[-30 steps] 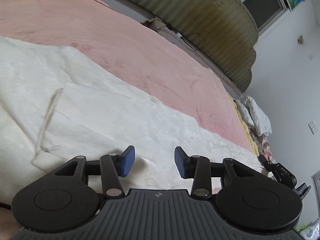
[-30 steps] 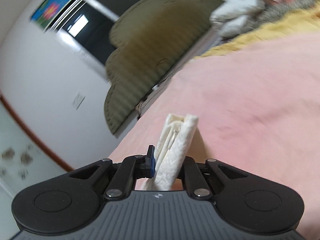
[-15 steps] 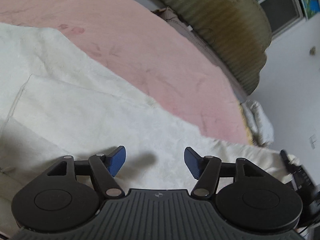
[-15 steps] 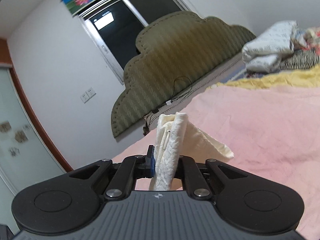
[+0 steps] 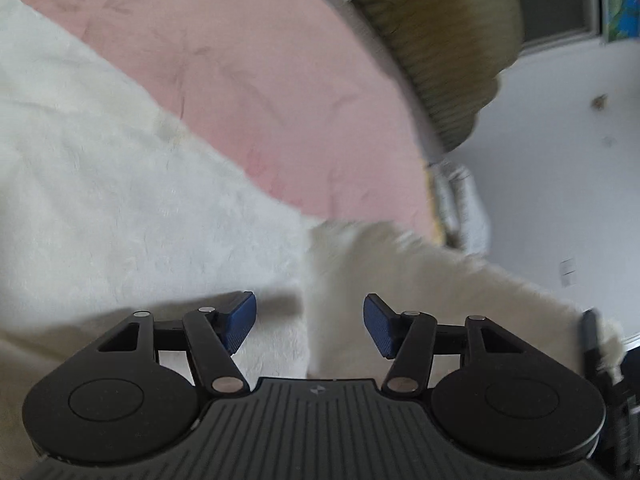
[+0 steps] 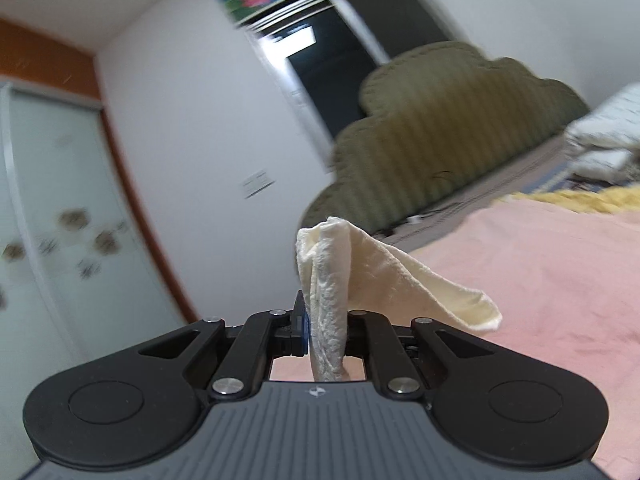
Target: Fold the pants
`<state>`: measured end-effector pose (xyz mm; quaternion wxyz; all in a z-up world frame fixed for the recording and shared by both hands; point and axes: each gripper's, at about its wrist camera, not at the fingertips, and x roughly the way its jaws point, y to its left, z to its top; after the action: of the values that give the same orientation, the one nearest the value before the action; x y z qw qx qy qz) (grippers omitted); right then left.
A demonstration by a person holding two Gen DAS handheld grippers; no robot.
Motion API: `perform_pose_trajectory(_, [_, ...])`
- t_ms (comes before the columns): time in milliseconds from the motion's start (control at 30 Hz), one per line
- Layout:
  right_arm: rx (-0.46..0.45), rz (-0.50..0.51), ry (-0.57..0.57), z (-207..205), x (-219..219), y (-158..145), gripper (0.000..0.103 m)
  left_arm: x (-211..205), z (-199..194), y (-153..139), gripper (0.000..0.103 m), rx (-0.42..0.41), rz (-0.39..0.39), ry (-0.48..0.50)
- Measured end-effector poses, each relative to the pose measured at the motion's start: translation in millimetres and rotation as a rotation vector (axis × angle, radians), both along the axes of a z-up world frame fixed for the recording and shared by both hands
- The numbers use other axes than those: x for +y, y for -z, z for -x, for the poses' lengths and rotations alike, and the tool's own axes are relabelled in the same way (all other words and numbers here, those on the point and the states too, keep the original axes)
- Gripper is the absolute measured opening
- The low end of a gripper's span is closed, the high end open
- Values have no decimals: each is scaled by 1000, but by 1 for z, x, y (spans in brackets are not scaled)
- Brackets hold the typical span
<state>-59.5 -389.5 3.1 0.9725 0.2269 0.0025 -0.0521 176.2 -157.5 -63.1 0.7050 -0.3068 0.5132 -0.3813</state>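
Since half a second ago, a lifted flap of the pants (image 5: 420,280) has swung into the left wrist view, rising ahead of the right-hand pad, and the right wrist view has tipped further up toward the wall and window.

Left gripper (image 5: 310,322): its jaws stand wide apart, holding nothing, both blue pads bare. It hovers low over the cream cloth, angled downward, and casts a shadow on the fabric just under the left pad. Directly ahead of the jaws the pants lie spread flat, with a raised fold edge running up between the two pads. Beyond the cloth, ahead and to the left, is the pink bed sheet (image 5: 240,60); farther ahead and to the right stands the olive headboard (image 5: 448,40).

Right gripper (image 6: 326,328): its jaws are clamped on a bunched edge of the pants (image 6: 332,280), the cloth standing up between them and a loose corner drooping off to the right of the jaws. It is held up above the bed, pointing nearly level. Below and to the right of the jaws lies the sheet (image 6: 560,264); ahead stands the headboard (image 6: 440,128), with a dark window (image 6: 332,72) above and to the left of it.
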Motion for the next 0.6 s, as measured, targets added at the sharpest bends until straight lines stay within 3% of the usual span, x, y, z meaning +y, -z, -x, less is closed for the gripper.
perform_pose_trajectory(67, [25,112,-49,-5,19,-3,9,24,-5,-10,69,-6,99,-37])
perform_pose_trajectory(133, [62,238,-87,-13,43,-3,9,51,-12,-13,84,31,254,-61])
perform_pose_trajectory(167, [87,305,-122,-18,58,0,9,62,-15,-10,97,58,314,-67])
perform_pose_trajectory(200, [108,364,-160,-22,73,4,9,73,-17,-7,103,87,355,-76])
perform_pose_trajectory(233, [131,433,-211,-27,91,8,9,82,-19,-3,103,110,368,-81])
perform_pose_trajectory(400, [280,916,-516,-45,195,61,9,107,-16,22,102,145,240,-60])
perform_pose_trajectory(500, [357,1006,-542,-50,220,90,9,122,-11,22,98,79,209,-25])
perform_pose_trajectory(600, [379,996,-522,-49,224,104,9,135,1,2,98,-38,161,1])
